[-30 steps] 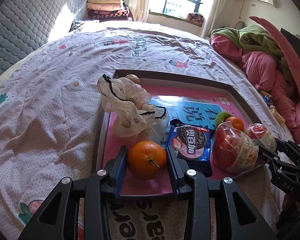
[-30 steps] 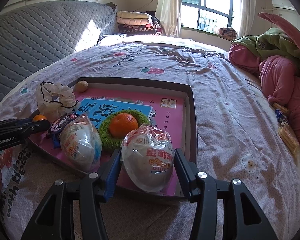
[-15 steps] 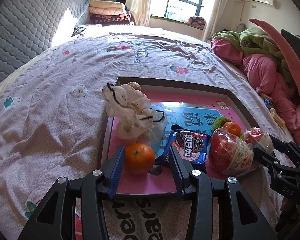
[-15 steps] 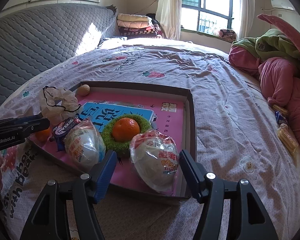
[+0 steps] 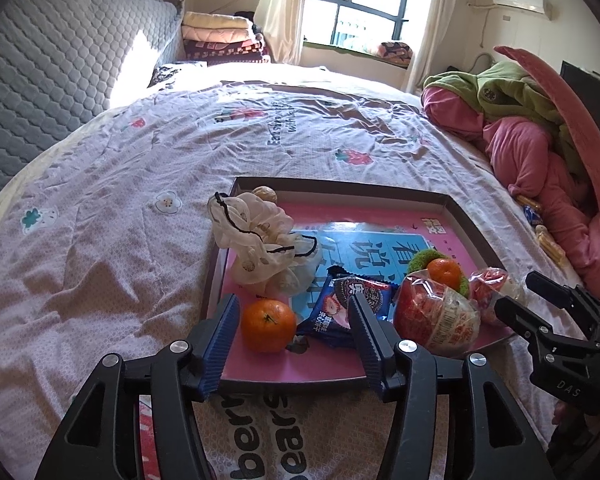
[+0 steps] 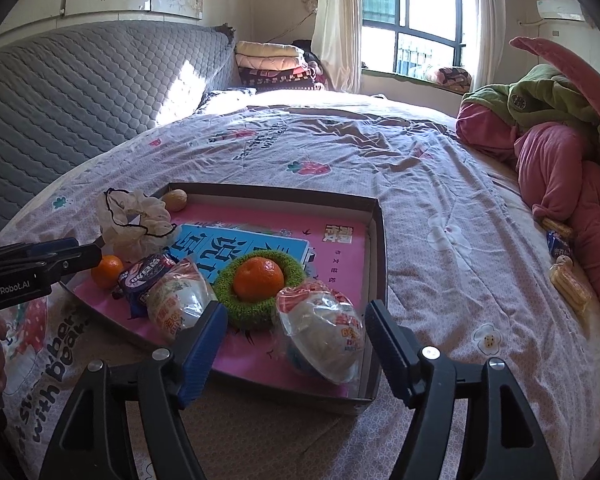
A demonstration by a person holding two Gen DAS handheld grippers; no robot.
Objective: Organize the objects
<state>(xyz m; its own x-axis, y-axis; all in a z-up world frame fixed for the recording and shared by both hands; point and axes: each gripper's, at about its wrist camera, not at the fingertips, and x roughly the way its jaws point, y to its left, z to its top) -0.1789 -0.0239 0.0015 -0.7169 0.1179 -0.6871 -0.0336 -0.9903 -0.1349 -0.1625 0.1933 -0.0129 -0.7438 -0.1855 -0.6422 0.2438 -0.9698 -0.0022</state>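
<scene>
Blue ribbed pads line both tools. Left gripper [image 5: 294, 340]: jaws have just been opening and stand apart, an orange [image 5: 269, 324] between them on the tray floor, gap on each side, pads not pressing. Right gripper [image 6: 296, 346]: jaws have also just been opening, now wide, a wrapped white bun [image 6: 322, 336] lying between them, clear of both pads.

Both items sit at the near edge of the shallow dark-rimmed tray [image 6: 380, 240], pink inside, with a blue printed sheet [image 6: 236, 246] flat in the middle. Just right of the orange lies a blue cookie packet [image 5: 346, 306], its corner touching the fruit or nearly so, cannot tell which. Next along, a second wrapped bun [image 5: 436, 320] with red print. Behind it a green fuzzy ring [image 6: 260, 286] with a second orange [image 6: 259, 279] sitting in its hole. Far left of the tray: a crumpled white mesh bag [image 5: 256, 240] with a black drawstring, and a walnut [image 5: 265, 194] in the far corner.

The tray rests on a floral bedspread [image 5: 120, 208]. Grey quilted headboard [image 5: 60, 64] at left, pink and green bedding heap [image 5: 540, 136] at right, folded blankets [image 5: 220, 38] by the window.
</scene>
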